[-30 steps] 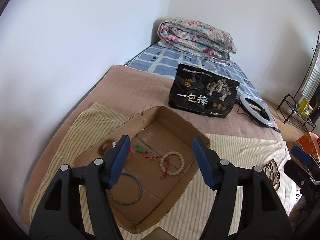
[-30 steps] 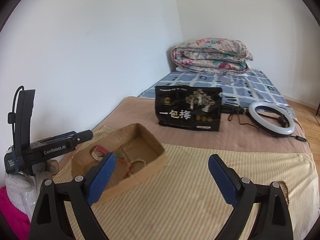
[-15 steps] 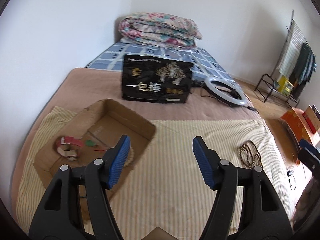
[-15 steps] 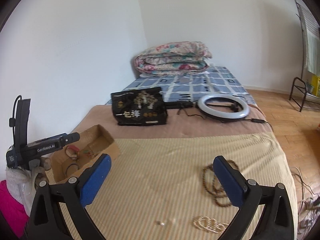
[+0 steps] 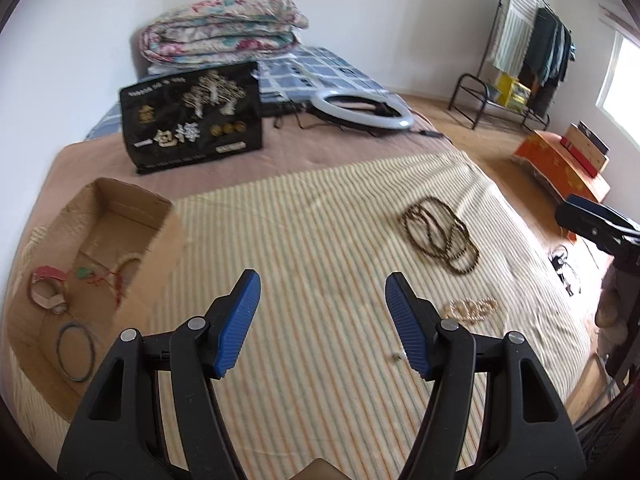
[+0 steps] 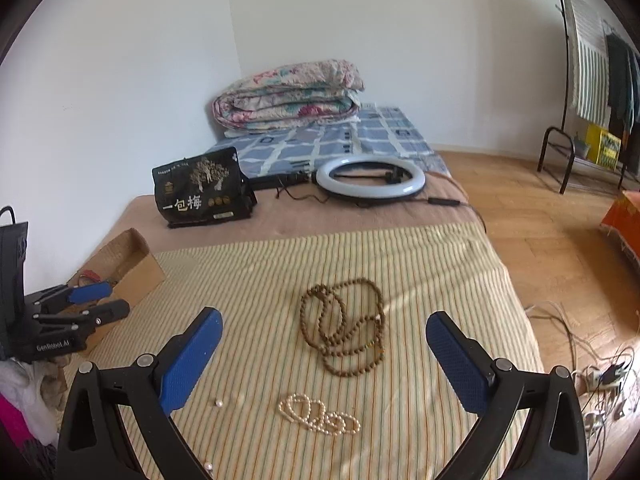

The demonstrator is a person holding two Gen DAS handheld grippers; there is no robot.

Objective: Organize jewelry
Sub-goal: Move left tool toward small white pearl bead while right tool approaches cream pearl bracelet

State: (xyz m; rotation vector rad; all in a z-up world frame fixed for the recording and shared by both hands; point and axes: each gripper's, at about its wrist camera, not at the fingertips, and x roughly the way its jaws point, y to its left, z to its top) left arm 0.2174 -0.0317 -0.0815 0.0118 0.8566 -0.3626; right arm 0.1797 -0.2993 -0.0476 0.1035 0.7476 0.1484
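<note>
- Left wrist view: the left claw (image 5: 322, 320), black plastic with ribbed blue pads, tilts down over a striped bedsheet (image 5: 320, 220), jaws apart with nothing between them.
- An open cardboard box (image 5: 100, 248) at left holds a thin dark bangle (image 5: 75, 351), a red-and-white ring-shaped piece and a red-corded piece.
- A looped brown bead necklace (image 5: 440, 236) lies on the sheet to the right.
- Right wrist view: the right claw (image 6: 324, 360) angles down, its jaws spread wide and empty.
- The brown bead necklace (image 6: 344, 332) lies ahead between the pads; a coiled pearl strand (image 6: 318, 420) lies nearer, with a loose pearl (image 6: 219, 403) beside it.
</note>
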